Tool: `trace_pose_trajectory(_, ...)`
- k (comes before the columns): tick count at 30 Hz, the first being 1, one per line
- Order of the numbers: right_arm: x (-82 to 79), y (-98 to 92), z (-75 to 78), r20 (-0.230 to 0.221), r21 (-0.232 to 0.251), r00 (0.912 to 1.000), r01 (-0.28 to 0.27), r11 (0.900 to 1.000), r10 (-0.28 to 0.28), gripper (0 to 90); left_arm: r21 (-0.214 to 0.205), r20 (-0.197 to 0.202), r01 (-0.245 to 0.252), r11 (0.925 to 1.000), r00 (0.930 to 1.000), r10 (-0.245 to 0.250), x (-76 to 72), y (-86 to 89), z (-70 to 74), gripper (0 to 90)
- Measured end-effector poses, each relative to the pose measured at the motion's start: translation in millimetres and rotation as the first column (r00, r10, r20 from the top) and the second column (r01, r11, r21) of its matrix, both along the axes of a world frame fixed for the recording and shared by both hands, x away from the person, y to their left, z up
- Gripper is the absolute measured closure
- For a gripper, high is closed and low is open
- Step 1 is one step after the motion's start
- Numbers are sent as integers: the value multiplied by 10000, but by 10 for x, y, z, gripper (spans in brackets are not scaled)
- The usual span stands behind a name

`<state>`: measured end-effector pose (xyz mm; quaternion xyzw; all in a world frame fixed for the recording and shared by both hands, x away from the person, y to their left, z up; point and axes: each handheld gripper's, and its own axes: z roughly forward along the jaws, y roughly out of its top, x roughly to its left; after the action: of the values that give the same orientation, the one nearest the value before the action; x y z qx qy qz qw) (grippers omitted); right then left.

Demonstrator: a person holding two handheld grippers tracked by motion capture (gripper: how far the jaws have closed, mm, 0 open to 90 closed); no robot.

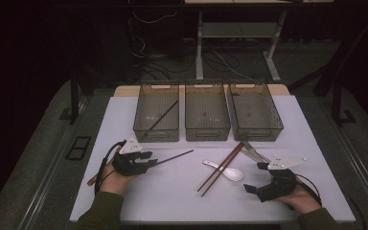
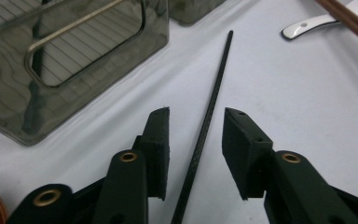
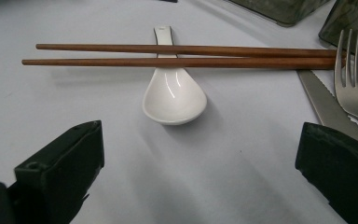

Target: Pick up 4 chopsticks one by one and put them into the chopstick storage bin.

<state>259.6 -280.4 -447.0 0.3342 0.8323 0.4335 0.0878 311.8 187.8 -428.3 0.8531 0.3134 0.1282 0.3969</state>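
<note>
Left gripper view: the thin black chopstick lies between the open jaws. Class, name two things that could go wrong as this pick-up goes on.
1. The thin black chopstick lies flat on the white table, closer to one jaw than the other; as the left gripper closes it may roll or slip out.
2. The smoky clear plastic bin stands close beside it, so the long stick might catch its wall when lifted.

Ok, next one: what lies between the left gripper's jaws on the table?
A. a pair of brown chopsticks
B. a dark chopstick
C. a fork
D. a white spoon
B: in the left gripper view, the dark chopstick runs up the gap of the left gripper, with space showing between it and each pad, so it is not gripped yet.
</note>
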Motion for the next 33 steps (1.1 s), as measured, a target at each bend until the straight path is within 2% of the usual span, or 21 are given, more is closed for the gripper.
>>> trace_pose_trajectory(6, 2, 1, -2, -12, 4, 10000, -4, 10000, 4, 9, -241, -485, 139, 9996, 9987, -151, 59, 47, -79, 697)
trace_pose_trajectory(18, 2, 5, -5, -23, -25, 10000, -37, 10000, 37, 9, -354, -932, 356, 9987, 9949, -388, 102, 47, -168, 753)
trace_pose_trajectory(25, 3, 7, -6, -31, -23, 10000, -41, 10000, 41, 9, -129, -1030, 580, 9982, 9929, -590, 119, 24, -201, 764)
trace_pose_trajectory(33, 4, 9, -8, -51, -34, 10000, -47, 10000, 46, 9, -234, -1069, 559, 9982, 9926, -581, 116, 11, -212, 808)
